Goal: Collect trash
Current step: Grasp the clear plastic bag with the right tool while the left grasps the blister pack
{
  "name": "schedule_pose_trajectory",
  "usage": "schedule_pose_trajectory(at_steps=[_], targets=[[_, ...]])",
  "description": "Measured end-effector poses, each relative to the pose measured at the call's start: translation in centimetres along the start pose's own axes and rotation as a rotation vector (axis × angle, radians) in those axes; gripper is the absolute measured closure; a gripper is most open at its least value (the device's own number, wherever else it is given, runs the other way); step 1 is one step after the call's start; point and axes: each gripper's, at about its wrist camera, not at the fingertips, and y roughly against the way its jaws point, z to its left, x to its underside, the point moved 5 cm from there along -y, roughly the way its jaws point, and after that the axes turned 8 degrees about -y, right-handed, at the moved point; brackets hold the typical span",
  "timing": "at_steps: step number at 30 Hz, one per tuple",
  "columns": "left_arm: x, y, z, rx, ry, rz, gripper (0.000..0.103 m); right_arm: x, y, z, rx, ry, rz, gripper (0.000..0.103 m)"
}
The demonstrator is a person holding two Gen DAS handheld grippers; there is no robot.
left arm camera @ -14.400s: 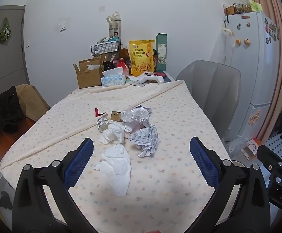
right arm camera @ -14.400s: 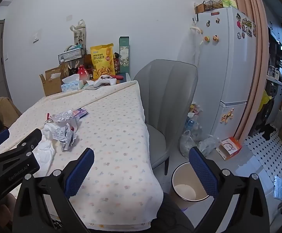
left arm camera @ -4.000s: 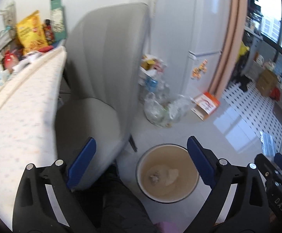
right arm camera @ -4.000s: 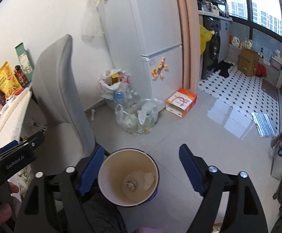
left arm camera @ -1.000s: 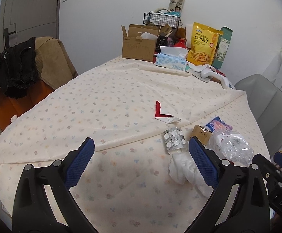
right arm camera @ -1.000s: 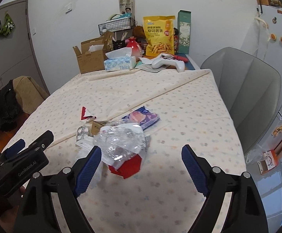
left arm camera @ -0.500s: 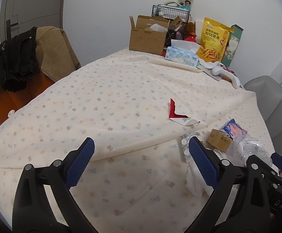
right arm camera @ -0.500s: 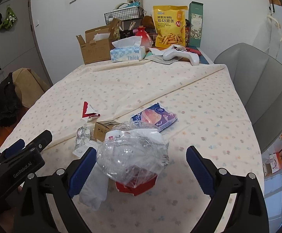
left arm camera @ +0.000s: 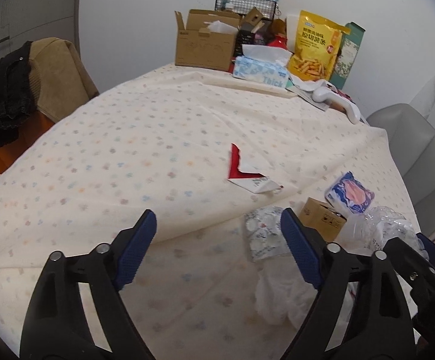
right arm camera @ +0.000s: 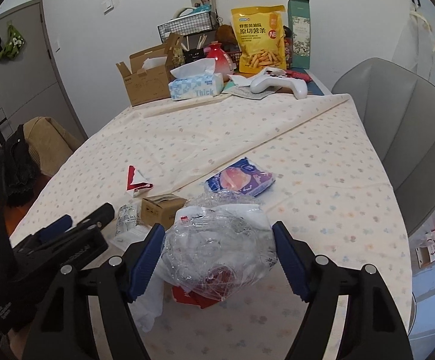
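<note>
On the flower-dotted tablecloth (right arm camera: 322,162) the trash sits in a loose heap near the edge closest to the cameras. Its biggest piece is a crumpled clear plastic wrapper (right arm camera: 217,249), glossy and see-through, lying on top of a red paper scrap (right arm camera: 196,298). The right gripper (right arm camera: 214,258) straddles this wrapper, blue pads on either side; its jaws are closing, the wrapper between them, and the left pad seems just at the plastic's edge while the right one stands slightly off it.

At 12 o'clock from the wrapper lies a blue-and-purple snack packet (right arm camera: 239,181) with a pink picture. At 10 o'clock stands a small brown cardboard box (right arm camera: 162,210), and beyond it a torn red-and-white paper corner (right arm camera: 136,184). At 9 o'clock is a crinkled foil blister pack (right arm camera: 127,217), and at 7 o'clock a crumpled white tissue (right arm camera: 147,303).

In the left wrist view the left gripper (left arm camera: 217,252) hangs over bare cloth, its jaws closing with nothing between them; the blister pack (left arm camera: 260,234) and the tissue (left arm camera: 280,297) lie just behind its right finger, at 3 to 4 o'clock
</note>
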Motion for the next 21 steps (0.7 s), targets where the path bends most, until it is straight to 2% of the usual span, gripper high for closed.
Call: schedule_pose_trajectory(at_steps=[5,11,16,17,21], targets=[[0.2,-1.3,-1.5,0.042,-0.004,0.037,0.037,-0.1,0.7,-0.9,0.013,-0.01,-0.02,0.031],[0.7,-2.4,-2.2,0.083,0.018,0.066,0.04,-0.2,0.9,-1.8,0.029,-0.022,-0.023,0.031],[0.9,-2.7,-2.4,0.155,0.048,0.099,0.058,-0.2,1.1,-1.7,0.03,-0.022,-0.027,0.031],[1.1,-2.7,-2.6,0.174,0.052,0.104,0.058,-0.2,1.2,-1.6,0.031,-0.02,-0.031,0.031],[1.1,-2.0,-3.0,0.167,0.035,0.085,0.072,0.1,1.6,-1.4,0.036,-0.018,-0.037,0.031]])
